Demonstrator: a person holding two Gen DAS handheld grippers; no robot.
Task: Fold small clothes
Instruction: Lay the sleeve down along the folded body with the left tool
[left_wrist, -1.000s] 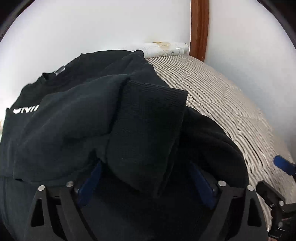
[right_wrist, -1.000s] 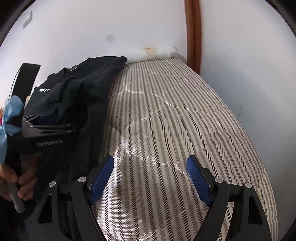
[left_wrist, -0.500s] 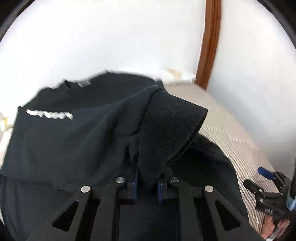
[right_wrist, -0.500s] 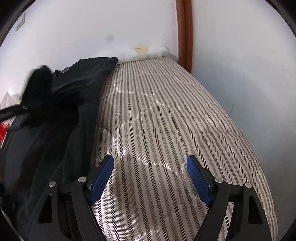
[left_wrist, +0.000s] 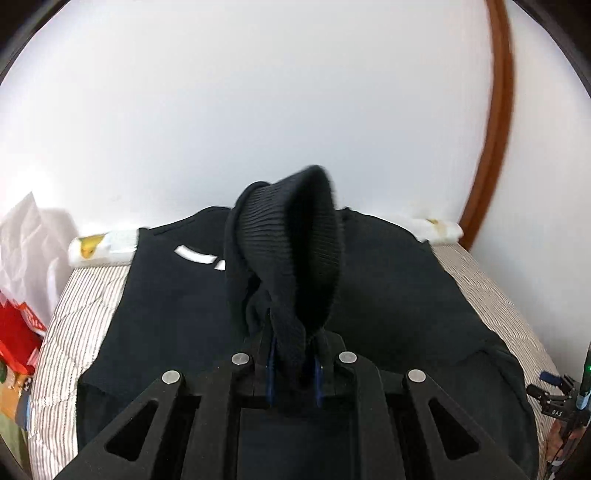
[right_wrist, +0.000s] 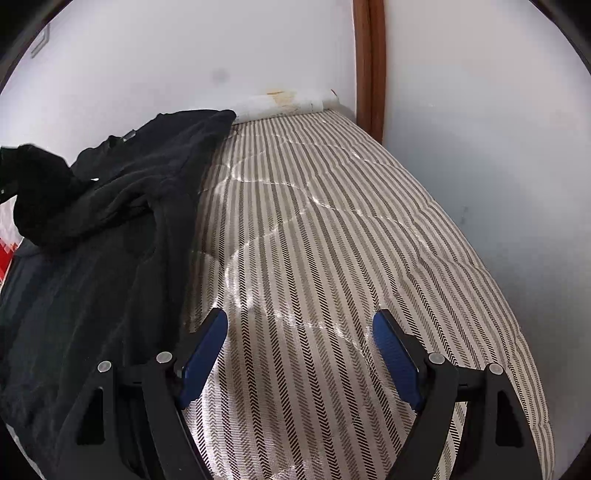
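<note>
Black ribbed sleeve cuff (left_wrist: 295, 236) is pinched in the left gripper (left_wrist: 293, 363) above the sweatshirt (left_wrist: 388, 295) on the striped bed (right_wrist: 332, 240); it may slip free, while the right gripper (right_wrist: 299, 350), fingers spread, holds nothing.

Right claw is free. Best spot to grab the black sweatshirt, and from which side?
Take the sweatshirt's near side edge where it borders the bare striped mattress, coming in low from the mattress side. That edge is a raised, rolled fold standing above the bed, so one finger should slip under it. The right claw is open and next to it. The left claw holds the ribbed cuff.
</note>
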